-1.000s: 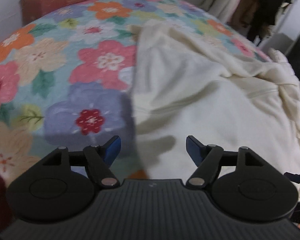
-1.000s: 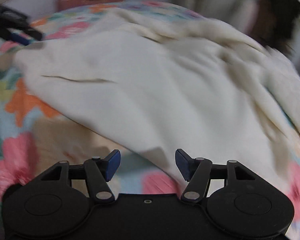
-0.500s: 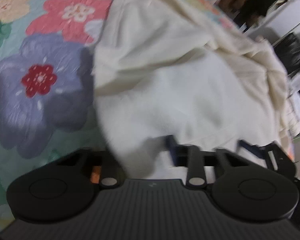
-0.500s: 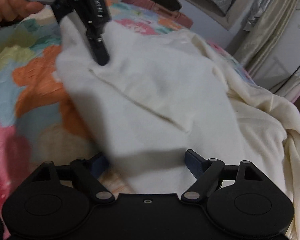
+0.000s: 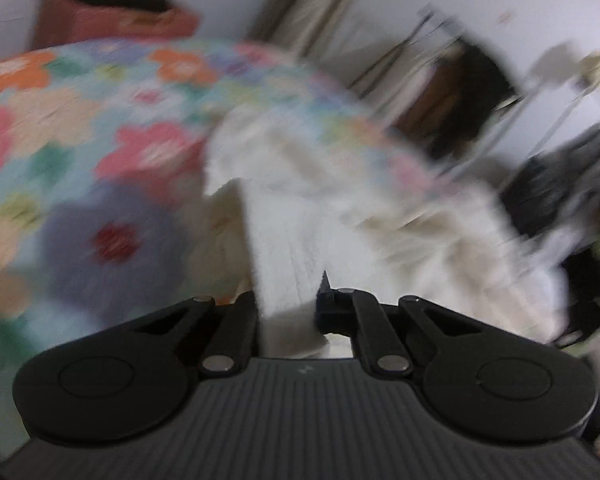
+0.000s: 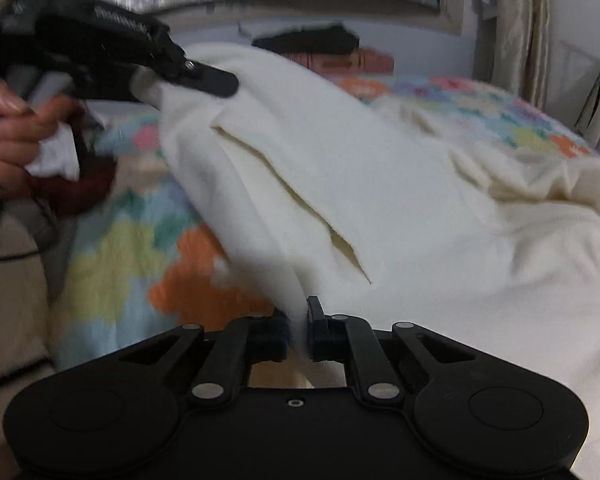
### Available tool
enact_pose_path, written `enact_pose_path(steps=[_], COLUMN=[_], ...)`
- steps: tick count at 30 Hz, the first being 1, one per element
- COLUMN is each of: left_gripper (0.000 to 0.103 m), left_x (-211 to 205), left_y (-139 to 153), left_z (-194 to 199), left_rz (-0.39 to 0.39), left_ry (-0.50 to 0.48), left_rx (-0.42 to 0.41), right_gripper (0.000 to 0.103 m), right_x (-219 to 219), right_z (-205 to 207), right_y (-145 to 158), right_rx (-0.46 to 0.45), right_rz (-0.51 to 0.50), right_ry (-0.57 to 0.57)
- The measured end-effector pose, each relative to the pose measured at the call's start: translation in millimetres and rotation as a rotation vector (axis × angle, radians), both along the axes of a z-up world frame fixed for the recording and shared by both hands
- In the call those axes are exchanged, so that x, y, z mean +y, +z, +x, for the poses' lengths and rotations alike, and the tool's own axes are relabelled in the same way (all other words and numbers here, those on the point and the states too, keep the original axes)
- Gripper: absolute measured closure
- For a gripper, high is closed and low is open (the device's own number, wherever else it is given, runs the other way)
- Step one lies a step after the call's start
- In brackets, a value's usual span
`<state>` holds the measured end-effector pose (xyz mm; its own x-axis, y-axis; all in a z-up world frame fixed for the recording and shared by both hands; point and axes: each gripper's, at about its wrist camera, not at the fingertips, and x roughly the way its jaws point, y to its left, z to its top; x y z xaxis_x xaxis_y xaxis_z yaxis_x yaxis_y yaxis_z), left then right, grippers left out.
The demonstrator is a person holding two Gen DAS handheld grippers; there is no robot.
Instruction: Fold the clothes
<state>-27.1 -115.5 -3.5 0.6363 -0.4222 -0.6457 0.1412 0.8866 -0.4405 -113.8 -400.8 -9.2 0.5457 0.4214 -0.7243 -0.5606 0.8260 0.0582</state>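
A cream garment point(image 5: 300, 220) lies over a floral bedspread point(image 5: 80, 152). In the blurred left wrist view my left gripper point(image 5: 288, 304) is shut on a bunched edge of it, which rises between the fingers. In the right wrist view the garment point(image 6: 380, 200) hangs stretched, with a long slit down its front. The left gripper point(image 6: 156, 80) holds its upper corner up at the top left, gripped by a person's hand point(image 6: 4, 136). My right gripper point(image 6: 298, 328) is closing its jaws on the garment's lower edge, and the cloth sits pinched between the pads.
A red box point(image 6: 360, 60) with dark cloth on top sits at the bed's far end. Curtains point(image 6: 512, 20) hang at the right. Dark clothes point(image 5: 460, 92) hang beyond the bed. More cream fabric point(image 6: 560, 184) is heaped at the right.
Both grippers went from open over the flat garment to closed on its edge. The left one has lifted its corner up off the bed, and the cloth now hangs between the two.
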Motion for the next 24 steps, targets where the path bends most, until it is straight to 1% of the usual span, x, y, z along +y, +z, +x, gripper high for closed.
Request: enact_pose_path(steps=[1, 2, 3, 4, 5, 7, 9, 12, 14, 15, 16, 18, 19, 20, 21, 22, 24], left_gripper=[0.097, 0.096, 0.096, 0.096, 0.095, 0.094, 0.094, 0.094, 0.079, 0.066, 0.063, 0.062, 0.062, 0.059, 0.057, 0.056, 0.056], left_x=[-2.4, -2.1, 3.1, 8.0, 12.3, 19.3, 18.0, 10.0, 2.6, -2.1, -5.5, -7.0, -5.6, -4.0, -3.8, -4.5, -8.4], left_y=[-14.5, -29.2, -44.2, -55.0, -58.1, -62.4, -58.7, -54.6, -44.7, -35.0, -25.2, -7.6, -1.0, 3.5, 7.7, 12.8, 26.3], left_z=[2.9, 7.3, 14.5, 20.8, 25.5, 34.1, 37.5, 38.0, 31.2, 22.0, 12.9, -0.2, -3.5, -3.4, -0.3, 4.6, 13.6], left_rz=[0.066, 0.099, 0.072, 0.046, 0.022, -0.016, -0.009, 0.04, 0.107, 0.144, 0.178, 0.222, 0.223, 0.217, 0.22, 0.239, 0.32], left_ry=[0.001, 0.003, 0.003, 0.006, 0.014, 0.026, 0.023, -0.01, -0.079, -0.117, -0.15, -0.197, -0.21, -0.215, -0.224, -0.232, -0.236], left_rx=[0.056, 0.119, 0.194, 0.25, 0.27, 0.303, 0.292, 0.271, 0.237, 0.199, 0.153, 0.069, 0.046, 0.038, 0.039, 0.04, 0.023], right_gripper=[0.091, 0.091, 0.091, 0.091, 0.091, 0.09, 0.088, 0.085, 0.079, 0.072, 0.065, 0.062, 0.061, 0.059, 0.055, 0.048, 0.043], right_x=[0.7, -0.1, 0.3, -0.5, -1.5, -4.8, -8.5, -12.7, -19.9, -25.4, -31.0, -46.4, -54.2, -64.0, -75.0, -86.1, -106.1], right_z=[-1.4, -2.0, -2.4, -1.4, -0.1, 0.5, 3.4, 2.6, -2.4, -4.3, -2.8, -4.9, -6.1, -6.6, -5.9, -5.1, 5.4], right_y=[-7.3, -12.7, -20.8, -28.6, -36.3, -43.4, -45.7, -37.1, -24.1, -15.8, -7.4, 12.7, 22.8, 35.8, 49.3, 62.9, 87.6], right_rx=[0.024, 0.048, 0.072, 0.086, 0.1, 0.124, 0.139, 0.131, 0.108, 0.093, 0.079, 0.045, 0.028, 0.01, -0.006, -0.021, -0.026], right_rz=[0.006, 0.021, 0.029, 0.026, 0.022, 0.06, 0.096, 0.123, 0.147, 0.149, 0.138, 0.084, 0.055, 0.013, -0.03, -0.072, -0.152], right_ry=[0.001, -0.002, -0.003, -0.013, -0.023, -0.068, -0.097, -0.119, -0.132, -0.145, -0.16, -0.184, -0.195, -0.204, -0.218, -0.233, -0.246])
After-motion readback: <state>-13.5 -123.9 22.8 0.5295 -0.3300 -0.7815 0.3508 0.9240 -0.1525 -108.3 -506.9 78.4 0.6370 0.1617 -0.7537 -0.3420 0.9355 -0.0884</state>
